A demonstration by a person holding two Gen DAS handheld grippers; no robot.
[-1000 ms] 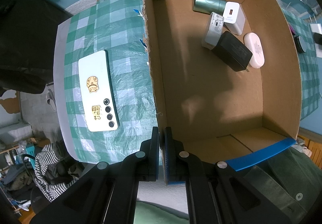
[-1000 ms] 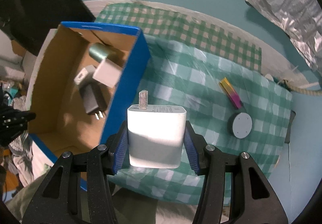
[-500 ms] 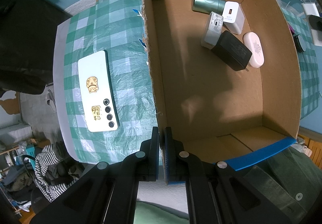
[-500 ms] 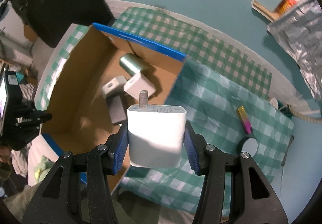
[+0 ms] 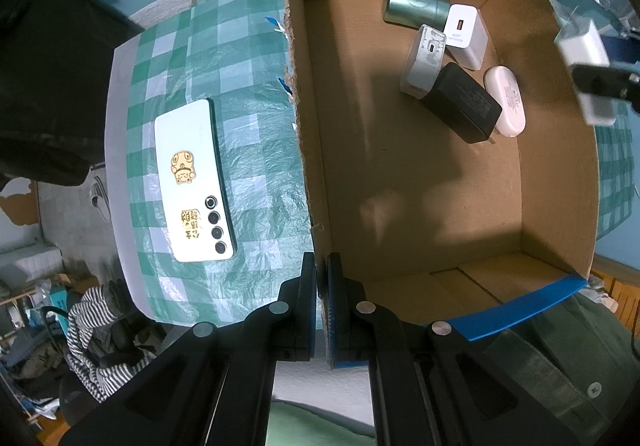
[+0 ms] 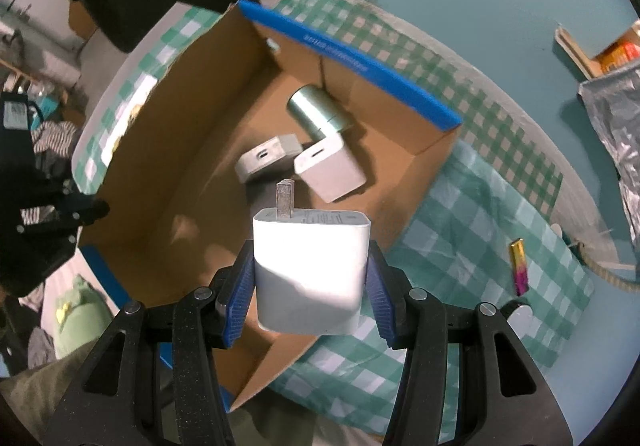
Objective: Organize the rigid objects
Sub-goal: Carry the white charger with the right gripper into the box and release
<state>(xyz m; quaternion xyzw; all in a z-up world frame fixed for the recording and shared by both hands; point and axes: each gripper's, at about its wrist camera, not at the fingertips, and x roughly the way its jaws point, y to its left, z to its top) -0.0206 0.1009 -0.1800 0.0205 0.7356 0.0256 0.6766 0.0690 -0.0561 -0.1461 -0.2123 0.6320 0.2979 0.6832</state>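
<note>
The left hand-held gripper [image 5: 322,278] is pointed straight down, and its two black fingers are pressed together on the thin cardboard wall of the box [image 5: 304,149] (only that edge is seen between the blue pads). The right hand-held gripper [image 6: 311,278] is likewise aimed downward, its blue-padded fingers [image 6: 240,286] clamped against both sides of a white charger [image 6: 310,266], which is carried prongs-first.

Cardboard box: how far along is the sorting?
Done: five items lie in the cardboard box. In hand: right gripper carries a white charger over it; left gripper pinches its wall. Left: phone, lighter, round disc.
</note>
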